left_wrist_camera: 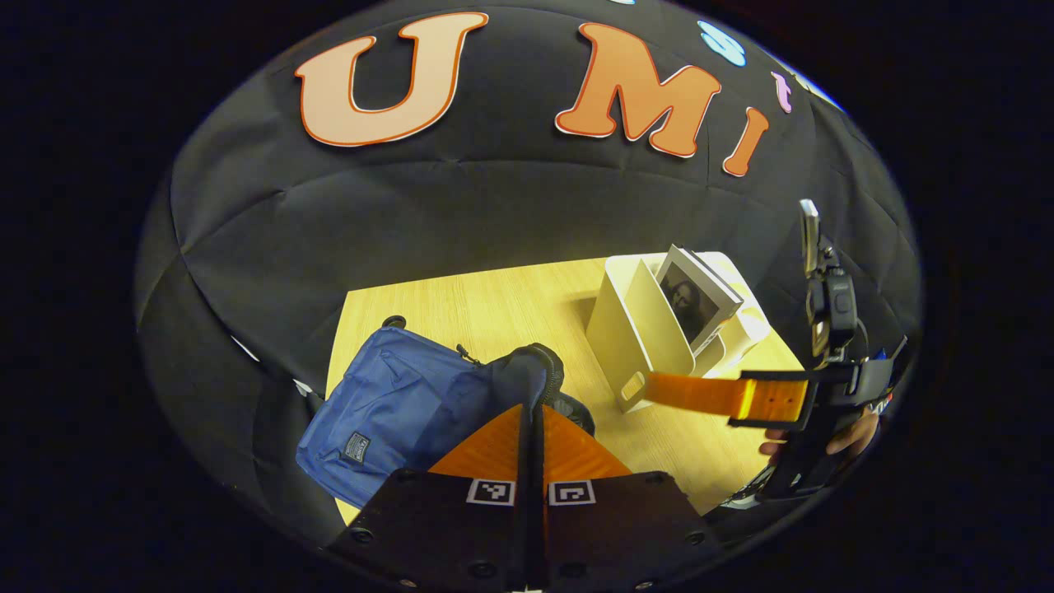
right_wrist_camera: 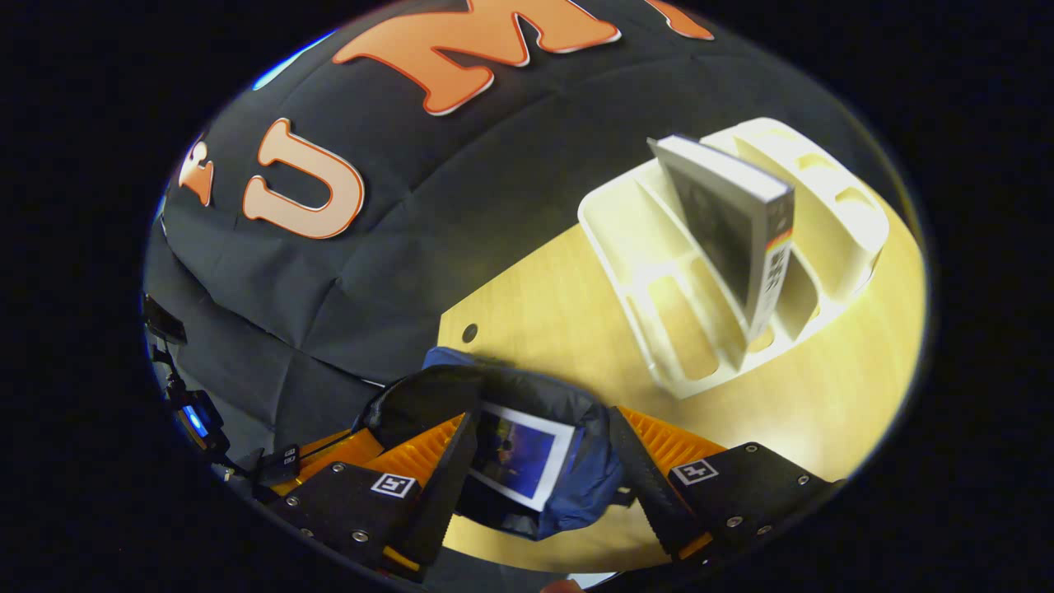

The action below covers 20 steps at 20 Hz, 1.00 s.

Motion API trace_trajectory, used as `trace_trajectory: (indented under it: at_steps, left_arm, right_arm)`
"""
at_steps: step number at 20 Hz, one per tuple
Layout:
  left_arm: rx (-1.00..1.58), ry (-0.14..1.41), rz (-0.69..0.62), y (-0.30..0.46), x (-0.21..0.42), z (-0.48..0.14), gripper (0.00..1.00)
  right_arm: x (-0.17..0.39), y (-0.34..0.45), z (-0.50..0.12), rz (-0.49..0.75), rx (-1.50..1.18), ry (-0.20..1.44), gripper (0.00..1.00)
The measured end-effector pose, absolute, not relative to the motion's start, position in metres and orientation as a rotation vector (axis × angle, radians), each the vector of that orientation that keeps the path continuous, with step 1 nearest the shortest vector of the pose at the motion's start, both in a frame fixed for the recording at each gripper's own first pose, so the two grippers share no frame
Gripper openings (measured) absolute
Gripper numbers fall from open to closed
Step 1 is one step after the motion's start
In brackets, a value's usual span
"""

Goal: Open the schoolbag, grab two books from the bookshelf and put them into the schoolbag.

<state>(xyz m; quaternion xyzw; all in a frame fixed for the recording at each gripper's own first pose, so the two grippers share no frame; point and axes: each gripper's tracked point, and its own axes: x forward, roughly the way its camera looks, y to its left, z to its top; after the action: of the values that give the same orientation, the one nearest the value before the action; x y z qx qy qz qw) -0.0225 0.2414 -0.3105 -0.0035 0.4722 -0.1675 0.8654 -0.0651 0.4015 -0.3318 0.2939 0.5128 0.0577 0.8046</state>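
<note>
One book in the schoolbag, one on the shelf

Your right gripper [right_wrist_camera: 543, 469] hangs spread above the blue schoolbag [left_wrist_camera: 395, 412] holding a book [right_wrist_camera: 520, 455]; your left gripper [left_wrist_camera: 533, 420] is pressed together; another book [right_wrist_camera: 733, 239] leans in the white bookshelf [right_wrist_camera: 659, 272].

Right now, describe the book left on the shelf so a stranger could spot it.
On the wooden table stands a cream slotted bookshelf. The book leans in a slot, cover dark and greyish; the other book, with a blue picture, sits in the schoolbag.
</note>
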Motion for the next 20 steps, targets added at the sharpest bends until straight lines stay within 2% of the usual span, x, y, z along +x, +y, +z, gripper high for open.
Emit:
trace_trajectory:
  at_steps: [3,9,11,20]
  left_arm:
    - [-0.013,0.989,-0.351,0.240,-0.022,-0.312,0.01]
    - [-0.026,0.984,-0.351,0.238,-0.024,-0.315,0.01]
    - [-0.033,0.982,-0.354,0.239,-0.026,-0.315,0.01]
    - [-0.093,0.995,-0.370,0.236,-0.032,-0.329,0.01]
  right_arm:
    - [-0.047,0.357,-0.323,0.072,0.482,1.051,0.97]
    - [-0.013,0.279,-0.313,0.013,0.300,1.101,0.97]
    - [-0.012,0.271,-0.311,0.038,0.295,1.174,0.97]
    - [0.039,0.233,-0.324,0.071,0.159,1.289,0.97]
